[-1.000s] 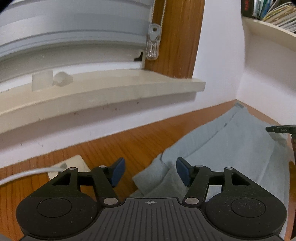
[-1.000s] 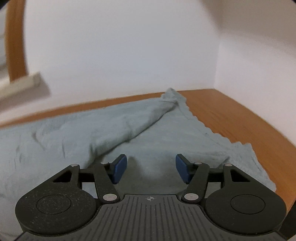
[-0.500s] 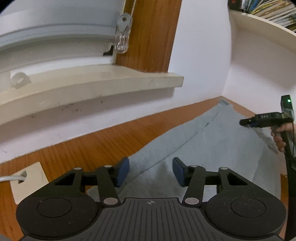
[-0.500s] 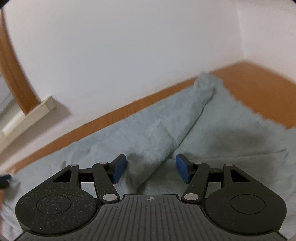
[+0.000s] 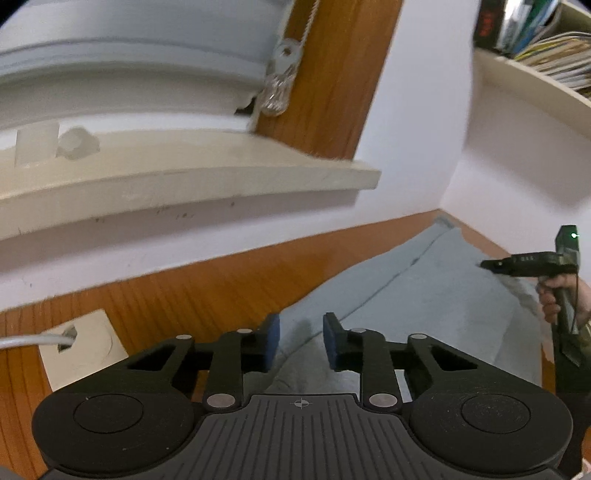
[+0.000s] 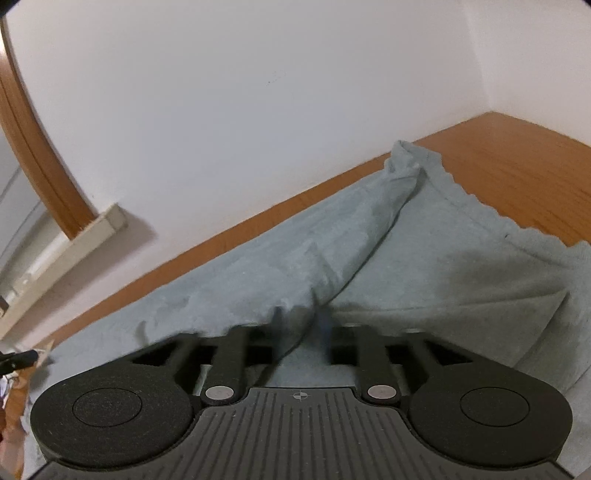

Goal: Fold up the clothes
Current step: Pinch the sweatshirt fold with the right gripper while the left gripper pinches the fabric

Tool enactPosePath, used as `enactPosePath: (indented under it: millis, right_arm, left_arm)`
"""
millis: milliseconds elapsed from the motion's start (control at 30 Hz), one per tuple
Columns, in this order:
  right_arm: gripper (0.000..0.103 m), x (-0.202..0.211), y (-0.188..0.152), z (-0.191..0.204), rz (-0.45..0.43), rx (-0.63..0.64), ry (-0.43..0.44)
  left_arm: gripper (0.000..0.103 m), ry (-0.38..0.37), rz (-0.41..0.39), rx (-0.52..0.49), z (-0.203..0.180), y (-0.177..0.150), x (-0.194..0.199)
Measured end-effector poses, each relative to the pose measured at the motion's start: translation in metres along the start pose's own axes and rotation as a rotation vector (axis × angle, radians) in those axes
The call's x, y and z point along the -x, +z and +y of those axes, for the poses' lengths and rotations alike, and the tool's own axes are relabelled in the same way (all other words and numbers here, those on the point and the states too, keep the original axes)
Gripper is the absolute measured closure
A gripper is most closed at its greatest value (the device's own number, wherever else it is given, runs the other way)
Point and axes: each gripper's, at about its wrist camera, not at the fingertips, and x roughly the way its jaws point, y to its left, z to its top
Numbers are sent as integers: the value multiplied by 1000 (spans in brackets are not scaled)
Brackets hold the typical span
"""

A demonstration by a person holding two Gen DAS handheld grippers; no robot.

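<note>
The blue fingertips [image 5: 272, 332] of the left gripper [image 5: 301, 338] stand a little apart and are closing, with a raised edge of the pale blue-grey cloth [image 5: 424, 295] between them; the pads do not yet clearly press on it. The fingers of the right gripper [image 6: 301, 325] are blurred and are also closing, with a fold of the same cloth [image 6: 332, 251] bunched up between them; whether they already pinch it cannot be told.

The cloth lies spread on a wooden table [image 5: 221, 291], reaching from near the left gripper to the far right corner where two white walls meet. In the right wrist view a long ridge runs through the cloth toward its far corner, and its right hem is wavy.

In the left wrist view, the right gripper [image 5: 517, 264] shows at the far right edge as a black tool with a small green light, held by a hand [image 5: 561, 299]. To the near left a white socket plate [image 5: 83, 350] with a white cable [image 5: 33, 341] sits on the table. Above the table a cream windowsill [image 5: 184, 177] juts from the wall, with a grey blind [image 5: 129, 55] and a clear cord pull [image 5: 277, 92] beside a wooden frame [image 5: 332, 74]. A shelf of books [image 5: 535, 33] is at the top right.
</note>
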Motion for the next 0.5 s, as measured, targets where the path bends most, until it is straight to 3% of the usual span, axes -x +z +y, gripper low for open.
enactPosePath:
  millis: [33, 100, 167, 267, 300, 367, 500]
  right_arm:
    - [52, 1, -1, 2, -1, -6, 11]
    - [48, 3, -4, 5, 2, -17, 38]
    - [32, 3, -8, 11, 21, -22, 77]
    - [31, 2, -17, 23, 41, 28, 93]
    - [35, 2, -19, 27, 34, 50, 76]
    - [75, 1, -20, 28, 22, 55, 51]
    - [95, 2, -21, 22, 2, 40, 34]
  left_arm:
    - [87, 11, 14, -2, -1, -1, -2]
    - [88, 30, 47, 2, -3, -3, -9]
    - [91, 35, 77, 18, -1, -6, -15]
    - [93, 18, 115, 65, 9, -7, -21]
    - [93, 13, 126, 79, 13, -7, -22]
    - [93, 1, 137, 107, 19, -6, -24]
    - [93, 8, 143, 115, 22, -3, -26]
